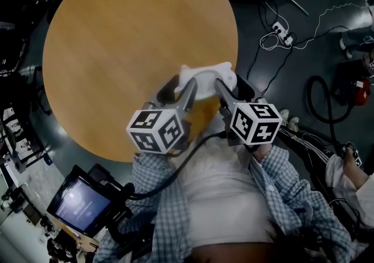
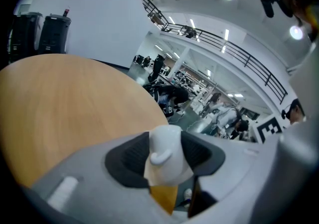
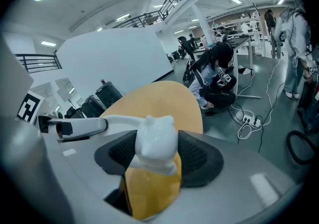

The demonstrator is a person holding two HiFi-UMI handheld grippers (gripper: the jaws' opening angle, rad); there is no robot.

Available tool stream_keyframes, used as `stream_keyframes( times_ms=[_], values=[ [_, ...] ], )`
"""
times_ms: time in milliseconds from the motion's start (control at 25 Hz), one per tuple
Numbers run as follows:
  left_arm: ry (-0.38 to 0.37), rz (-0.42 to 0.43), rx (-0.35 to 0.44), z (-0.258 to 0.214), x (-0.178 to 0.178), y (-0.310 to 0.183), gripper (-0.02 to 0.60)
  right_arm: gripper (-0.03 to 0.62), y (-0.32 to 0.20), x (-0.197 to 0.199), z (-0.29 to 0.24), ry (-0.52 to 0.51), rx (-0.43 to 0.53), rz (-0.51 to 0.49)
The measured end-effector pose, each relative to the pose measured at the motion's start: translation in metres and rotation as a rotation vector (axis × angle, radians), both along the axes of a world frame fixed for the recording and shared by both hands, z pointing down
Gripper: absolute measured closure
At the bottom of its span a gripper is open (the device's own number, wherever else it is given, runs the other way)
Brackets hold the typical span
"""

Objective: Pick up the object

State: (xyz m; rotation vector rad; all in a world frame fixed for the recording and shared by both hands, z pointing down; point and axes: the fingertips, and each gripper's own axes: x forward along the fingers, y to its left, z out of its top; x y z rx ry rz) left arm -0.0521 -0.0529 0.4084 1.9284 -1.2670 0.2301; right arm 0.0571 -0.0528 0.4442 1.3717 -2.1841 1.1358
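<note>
The object [image 1: 208, 75] is a white glossy figure with two small ears and a long arm. It hangs above the near edge of the round wooden table [image 1: 117, 45]. My left gripper [image 1: 184, 85] is shut on its one end, where the white piece [image 2: 167, 154] sits pinched between the dark pads. My right gripper [image 1: 232, 84] is shut on the eared end [image 3: 155, 142]. In the right gripper view the arm runs left towards the left gripper [image 3: 75, 127]. Both marker cubes face the head camera.
Cables and a power strip [image 1: 281, 33] lie on the dark floor to the right, near a red and black item [image 1: 357, 89]. A lit screen [image 1: 79, 203] stands at lower left. A person [image 3: 214, 78] crouches beyond the table. Black bins [image 2: 41, 31] stand behind it.
</note>
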Motion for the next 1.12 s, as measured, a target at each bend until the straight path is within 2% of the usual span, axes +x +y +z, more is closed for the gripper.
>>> stream_keyframes(
  times_ms=[1120],
  values=[
    [0.002, 0.018, 0.004, 0.0012, 0.0008, -0.0044, 0.383, 0.332, -0.0004, 0.0007, 0.0028, 0.003, -0.021, 0.015]
  ],
)
